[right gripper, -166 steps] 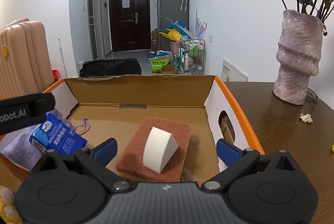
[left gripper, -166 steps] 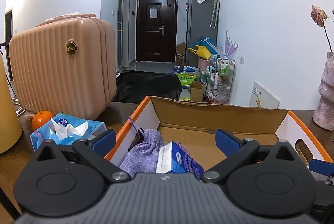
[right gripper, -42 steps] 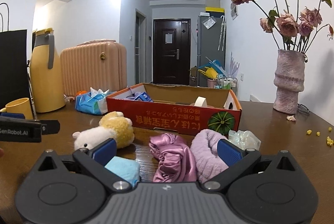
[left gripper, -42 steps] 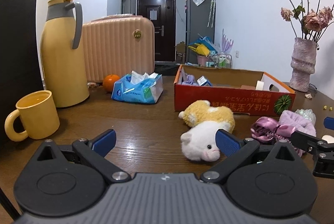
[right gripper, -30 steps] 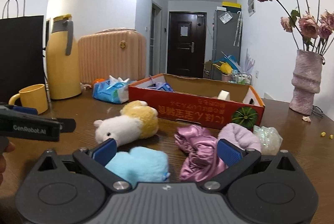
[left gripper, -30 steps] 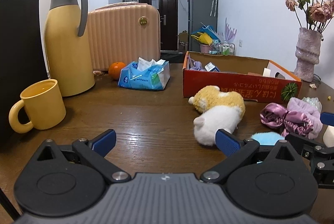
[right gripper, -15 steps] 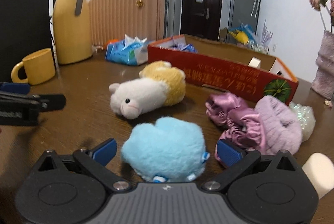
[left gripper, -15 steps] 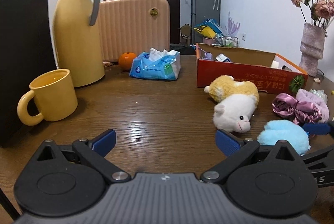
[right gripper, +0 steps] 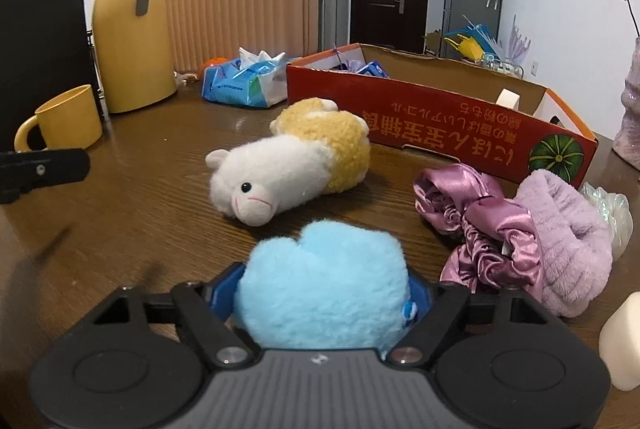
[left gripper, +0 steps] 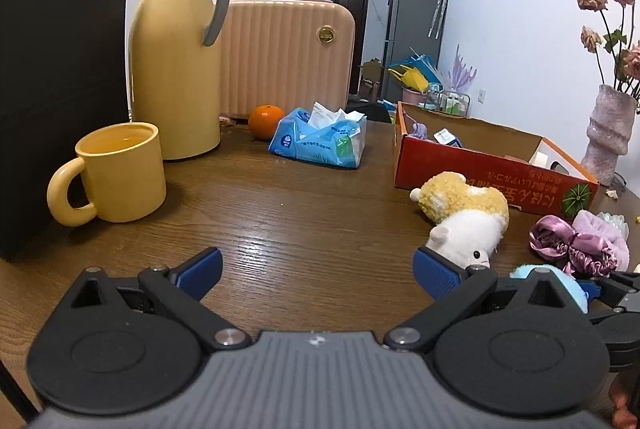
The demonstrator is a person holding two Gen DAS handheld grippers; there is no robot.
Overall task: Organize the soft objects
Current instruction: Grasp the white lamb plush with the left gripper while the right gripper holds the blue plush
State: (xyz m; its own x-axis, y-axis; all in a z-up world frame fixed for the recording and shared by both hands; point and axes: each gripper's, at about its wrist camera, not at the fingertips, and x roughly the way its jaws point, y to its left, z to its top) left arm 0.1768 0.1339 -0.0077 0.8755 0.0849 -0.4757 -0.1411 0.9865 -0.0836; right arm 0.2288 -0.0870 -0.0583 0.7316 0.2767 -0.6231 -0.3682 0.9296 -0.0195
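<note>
- right gripper (right gripper: 326, 293) closing, pads clamped on fluffy light-blue plush (right gripper: 324, 289)
- left gripper (left gripper: 316, 269) apart, empty
- red cardboard box (right gripper: 440, 109) partly filled; alpaca plush (right gripper: 288, 165), satin scrunchie (right gripper: 476, 225) left on counter (right gripper: 140, 209)

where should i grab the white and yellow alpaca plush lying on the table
Take the alpaca plush across its thick middle, where white meets yellow, coming from above. It lies on its side on the table, head toward the camera, so the narrow width falls between the pads. The cardboard box close behind crowds a level approach.
</note>
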